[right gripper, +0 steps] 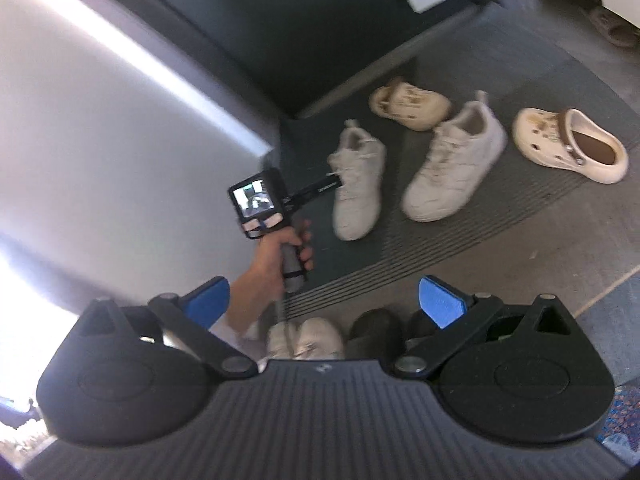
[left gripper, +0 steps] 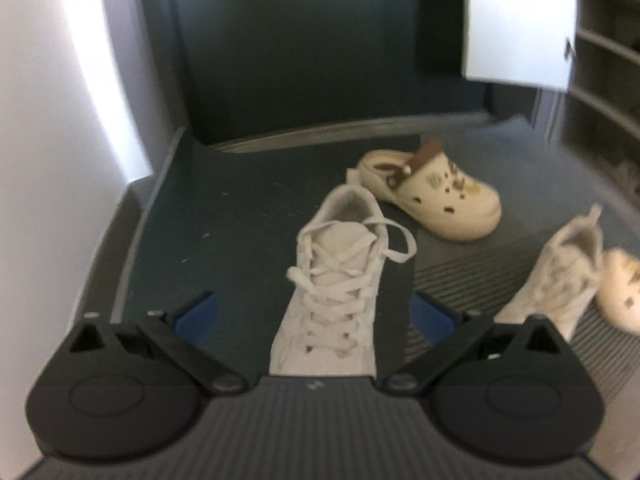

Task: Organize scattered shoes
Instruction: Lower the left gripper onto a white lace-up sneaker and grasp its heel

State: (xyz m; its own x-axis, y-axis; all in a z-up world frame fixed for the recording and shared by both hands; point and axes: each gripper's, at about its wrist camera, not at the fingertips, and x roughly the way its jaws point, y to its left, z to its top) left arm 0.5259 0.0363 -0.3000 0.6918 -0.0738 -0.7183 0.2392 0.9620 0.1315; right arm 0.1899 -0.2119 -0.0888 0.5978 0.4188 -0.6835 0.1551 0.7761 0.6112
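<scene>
The left gripper [left gripper: 314, 312] is held low over the floor mat [left gripper: 240, 220], and its blue fingers [left gripper: 198, 312] stand wide apart, one on each side of a white sneaker [left gripper: 336, 280]. The sneaker lies between them with its toe toward the camera and its laces loose; the fingers do not clamp it. In the right wrist view the person's left hand [right gripper: 280, 252] grips the handle of this tool with the forearm stretched forward, and the tip of the tool is just beside the collar of the same sneaker [right gripper: 358, 184].

The right gripper [right gripper: 324, 304] hangs higher and further back, also with its fingers spread, and holds nothing.

The second white sneaker [right gripper: 454, 164] lies near the first one, on the ribbed part of the mat. A cream clog [left gripper: 432, 192] with a brown strap lies behind the first sneaker, and another cream clog [right gripper: 568, 144] lies to the right of the second sneaker, its opening facing right. The clogs carry small charms, but they are too blurred to read. I can read no brand or writing on any shoe.

An open shoe rack [left gripper: 604, 80] stands on the right.
</scene>
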